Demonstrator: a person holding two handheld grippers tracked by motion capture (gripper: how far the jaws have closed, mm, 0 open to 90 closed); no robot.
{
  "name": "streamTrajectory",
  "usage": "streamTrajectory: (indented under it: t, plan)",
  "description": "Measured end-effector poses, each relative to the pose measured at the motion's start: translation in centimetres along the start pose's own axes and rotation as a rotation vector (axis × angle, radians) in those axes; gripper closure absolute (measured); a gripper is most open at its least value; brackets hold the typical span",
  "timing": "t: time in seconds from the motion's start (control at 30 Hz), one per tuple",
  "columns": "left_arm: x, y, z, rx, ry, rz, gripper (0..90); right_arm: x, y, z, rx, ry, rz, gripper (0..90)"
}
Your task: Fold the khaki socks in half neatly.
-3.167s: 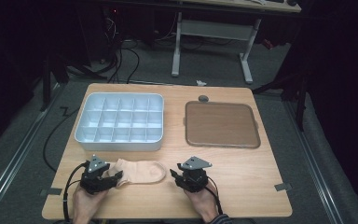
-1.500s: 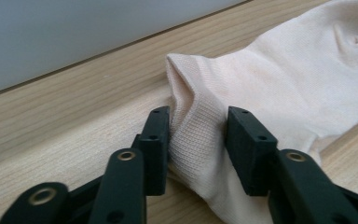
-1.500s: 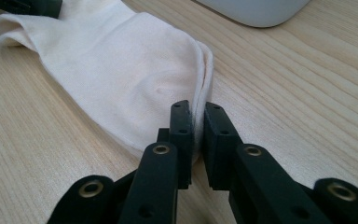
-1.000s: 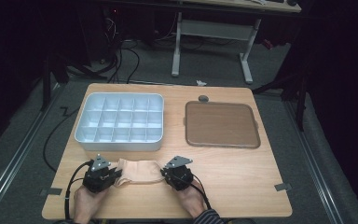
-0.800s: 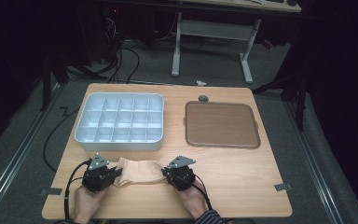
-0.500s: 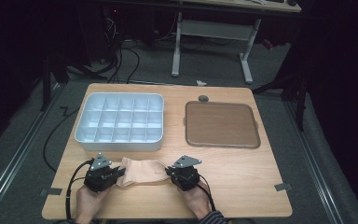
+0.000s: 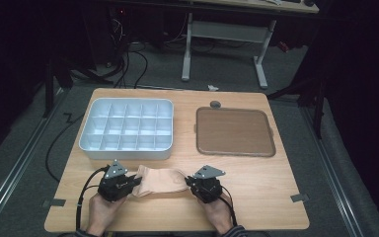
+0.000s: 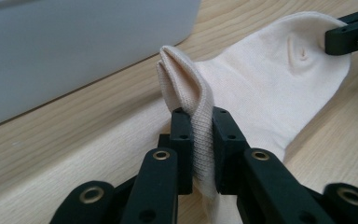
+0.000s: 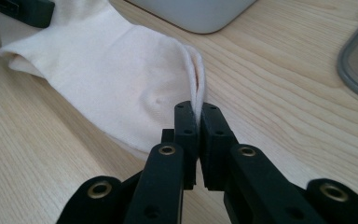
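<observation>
Sock [image 7: 159, 180] between both grippers — ends pinched, left [image 7: 134, 181] and right [image 7: 189, 180]

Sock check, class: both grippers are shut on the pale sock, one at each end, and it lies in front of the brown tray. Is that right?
Not quite. The left gripper and right gripper are each shut on an end of the sock, but the high view shows it lying in front of the white divided box, not the brown tray.

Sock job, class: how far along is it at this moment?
Done: both claws have gripped the sock, the left claw on its ribbed cuff, the right claw on the opposite end. In hand: it hangs pinched between them, near the table's front edge. Left: putting it away, perhaps in the divided bin.
</observation>
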State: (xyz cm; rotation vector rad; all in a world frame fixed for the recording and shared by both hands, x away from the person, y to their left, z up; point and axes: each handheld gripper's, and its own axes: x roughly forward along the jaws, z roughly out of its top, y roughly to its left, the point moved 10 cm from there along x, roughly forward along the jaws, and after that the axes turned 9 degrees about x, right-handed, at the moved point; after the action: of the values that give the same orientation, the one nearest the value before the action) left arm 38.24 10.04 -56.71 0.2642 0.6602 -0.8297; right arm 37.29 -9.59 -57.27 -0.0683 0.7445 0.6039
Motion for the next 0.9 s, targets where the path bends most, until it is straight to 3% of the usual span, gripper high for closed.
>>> streamTrajectory:
  t: [0.3,0.9]
  plan:
    - [0.8,-0.9,1.1,0.029,0.001,-0.011,81.2,-1.1,-1.2,-0.3,0.012,-0.010,-0.024,86.7]
    - [2.9,-2.2,2.3,0.027,-0.013,-0.056,81.1,-2.3,-3.4,-1.1,0.055,-0.020,-0.061,86.7]
